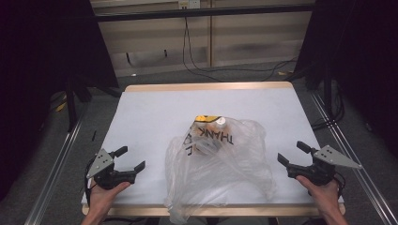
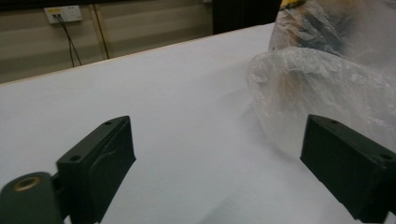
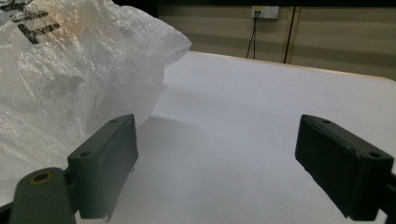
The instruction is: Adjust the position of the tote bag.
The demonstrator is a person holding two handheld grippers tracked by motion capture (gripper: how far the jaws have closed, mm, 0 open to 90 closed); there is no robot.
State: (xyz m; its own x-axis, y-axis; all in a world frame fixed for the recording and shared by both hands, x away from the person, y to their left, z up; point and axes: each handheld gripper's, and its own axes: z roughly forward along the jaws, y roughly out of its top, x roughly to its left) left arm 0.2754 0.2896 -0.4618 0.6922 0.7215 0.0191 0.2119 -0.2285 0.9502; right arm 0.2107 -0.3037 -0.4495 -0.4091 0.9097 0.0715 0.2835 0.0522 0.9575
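Note:
A clear plastic bag [image 1: 220,164] printed with dark letters lies crumpled in the middle of the white table [image 1: 155,112]. Inside it, at its far end, sit a yellow-and-dark packet [image 1: 206,119] and a small white-capped item [image 1: 220,123]. My left gripper [image 1: 130,158] rests near the front left of the table, open and empty, with the bag to its right. My right gripper [image 1: 293,153] is at the front right, open and empty, the bag to its left. The bag [image 2: 327,79] rises beyond my left gripper's jaws, and the bag [image 3: 70,74] lies left of my right gripper's jaws.
The table has a wooden edge [image 1: 206,86] at the far side. Cables [image 1: 197,65] run over the floor behind it, below a wall socket [image 2: 63,13]. Metal rails [image 1: 56,164] flank the table on both sides.

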